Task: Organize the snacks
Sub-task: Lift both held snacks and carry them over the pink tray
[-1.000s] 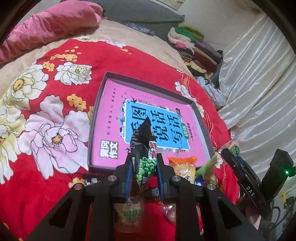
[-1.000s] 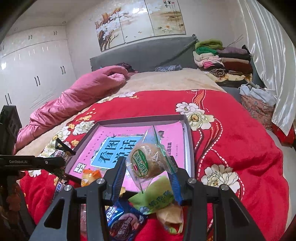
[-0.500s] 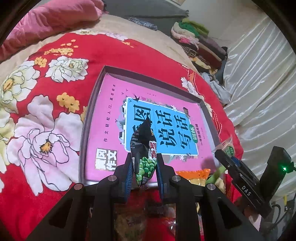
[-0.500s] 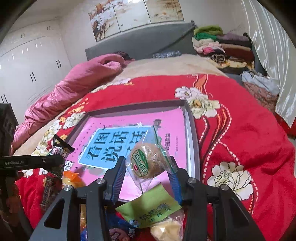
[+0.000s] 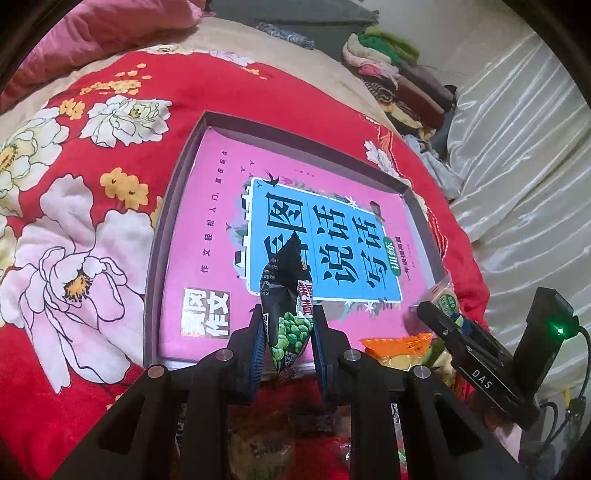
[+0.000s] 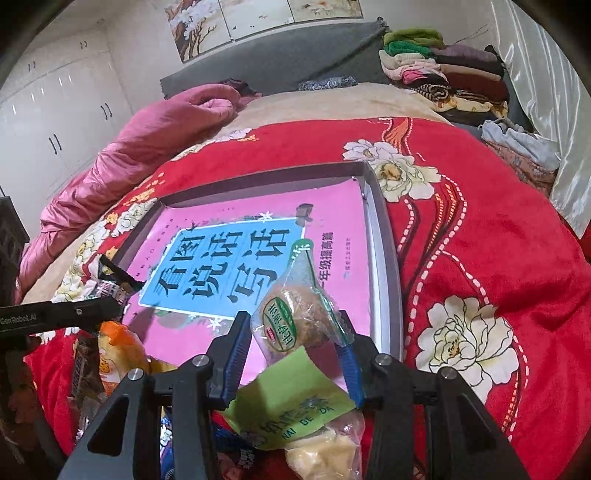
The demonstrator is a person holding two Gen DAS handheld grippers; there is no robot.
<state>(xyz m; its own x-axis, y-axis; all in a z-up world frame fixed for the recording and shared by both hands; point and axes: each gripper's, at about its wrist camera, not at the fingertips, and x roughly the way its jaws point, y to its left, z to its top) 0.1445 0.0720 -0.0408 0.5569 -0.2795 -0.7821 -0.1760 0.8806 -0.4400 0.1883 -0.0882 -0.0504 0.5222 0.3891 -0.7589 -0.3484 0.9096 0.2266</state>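
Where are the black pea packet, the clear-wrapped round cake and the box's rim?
black pea packet (image 5: 290,325), left wrist view, on its green pea picture.
clear-wrapped round cake (image 6: 304,314), right wrist view, on the cake.
box (image 6: 384,258), right wrist view, right rim.

A red blanket printed with large white and yellow flowers covers the near part of the bed — a beige sheet shows beyond it. A rumpled pink quilt lies along the bed's left side in the right wrist view. Behind the bed stands a grey headboard, and above it hangs a painting of blossoming branches. A pile of folded clothes sits at the far right corner of the bed. White wardrobe doors with dark handles fill the left wall — pale satin curtains hang on the right.
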